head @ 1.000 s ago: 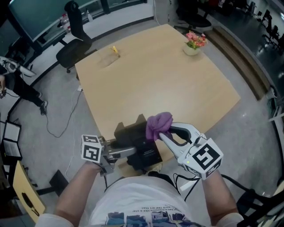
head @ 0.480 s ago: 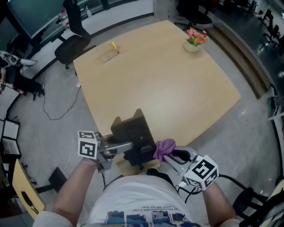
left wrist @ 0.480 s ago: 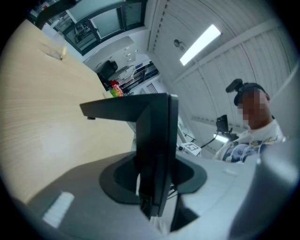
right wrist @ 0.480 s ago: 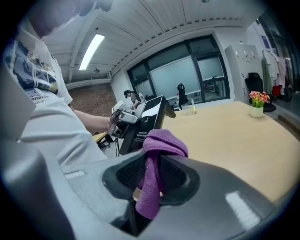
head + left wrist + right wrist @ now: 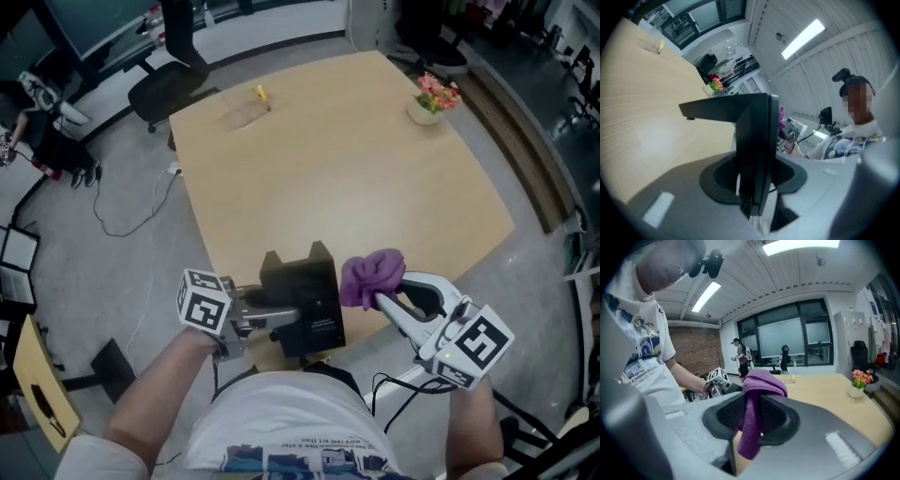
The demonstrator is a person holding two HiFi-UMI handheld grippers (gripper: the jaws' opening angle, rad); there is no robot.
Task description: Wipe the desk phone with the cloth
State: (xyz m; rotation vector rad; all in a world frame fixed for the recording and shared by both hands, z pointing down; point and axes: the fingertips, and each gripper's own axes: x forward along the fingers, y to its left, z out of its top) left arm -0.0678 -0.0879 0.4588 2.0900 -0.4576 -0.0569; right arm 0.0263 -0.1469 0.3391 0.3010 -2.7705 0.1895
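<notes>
A black desk phone [image 5: 302, 298] sits at the near edge of the wooden table [image 5: 328, 159]. My left gripper [image 5: 279, 317] comes in from the left and is shut on the phone's near left part. In the left gripper view the phone's dark body [image 5: 757, 140] stands edge-on between the jaws of the left gripper [image 5: 754, 187]. A bunched purple cloth [image 5: 372, 277] is held by my right gripper [image 5: 382, 298], just right of the phone's upper right corner; I cannot tell whether it touches. In the right gripper view the cloth [image 5: 757, 399] hangs between the jaws of the right gripper [image 5: 757, 416].
A small pot of pink flowers [image 5: 433, 97] stands at the table's far right corner. A little yellow object [image 5: 262, 94] lies near the far left corner. An office chair [image 5: 164, 80] and a loose cable [image 5: 141, 225] are on the floor to the left.
The right gripper with the cloth slid from the phone's top toward me along its right side, then swung out to the right. The left gripper kept its hold on the phone.
</notes>
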